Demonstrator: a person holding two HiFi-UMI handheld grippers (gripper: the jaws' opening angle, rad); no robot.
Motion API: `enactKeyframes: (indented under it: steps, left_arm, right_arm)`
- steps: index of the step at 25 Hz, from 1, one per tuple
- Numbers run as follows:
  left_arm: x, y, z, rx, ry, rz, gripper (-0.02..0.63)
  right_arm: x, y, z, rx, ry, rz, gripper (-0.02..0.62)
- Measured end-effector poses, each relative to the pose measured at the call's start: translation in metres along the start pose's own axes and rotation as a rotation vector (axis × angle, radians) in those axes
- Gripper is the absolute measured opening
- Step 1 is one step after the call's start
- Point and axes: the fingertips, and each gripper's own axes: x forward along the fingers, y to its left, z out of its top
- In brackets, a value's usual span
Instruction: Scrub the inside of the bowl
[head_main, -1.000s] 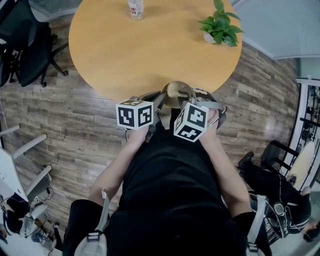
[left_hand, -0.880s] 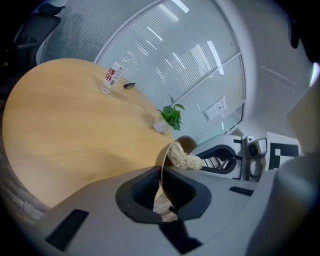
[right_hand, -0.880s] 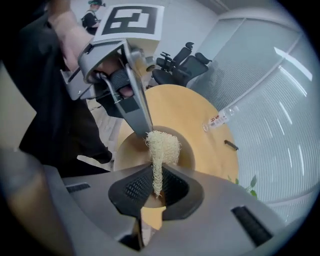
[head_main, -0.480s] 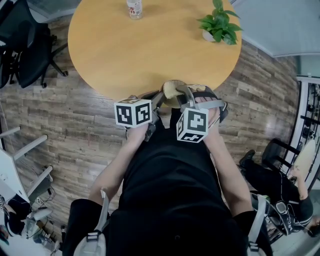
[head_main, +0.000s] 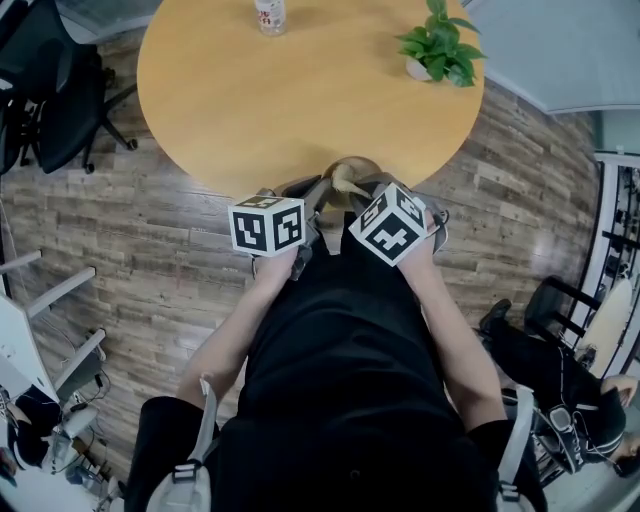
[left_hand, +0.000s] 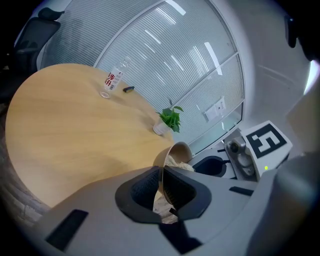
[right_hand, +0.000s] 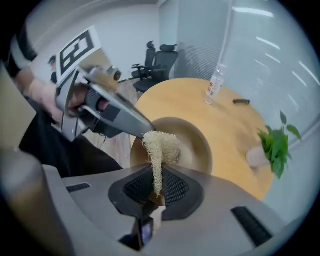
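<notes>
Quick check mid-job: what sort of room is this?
Probably an office meeting room: a round wooden table, black swivel chairs beside it, and a blind-covered glass partition behind the potted plant.

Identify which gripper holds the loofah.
The right gripper: its jaws pinch the loofah, whereas the left gripper clamps the bowl by its rim, its jaws having just opened slightly.
</notes>
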Motion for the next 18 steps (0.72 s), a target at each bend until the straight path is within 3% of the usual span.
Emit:
enactKeyframes:
  steps: [5,9,12,18]
  left_arm:
    - [0.001,-0.005,-0.004,0.02,0.005,-0.01,0.031]
    - [0.003,-0.005,-0.009,0.009,0.012,-0.015,0.031]
    - [0.005,-0.005,-0.015,0.008,0.024,-0.018,0.031]
    - [0.008,-0.009,-0.023,0.026,0.062,-0.013,0.031]
  right_arm:
    - [0.002,0.007,0.007,0.397,-0.08,0.16,0.037]
    - [-0.001,0.007,0.016,0.532,-0.157,0.209,0.037]
    - [-0.002,0.005,0.015,0.516,-0.172,0.178,0.035]
    - [0.008,-0.002,-0.007,0.305,-0.063,0.07,0.037]
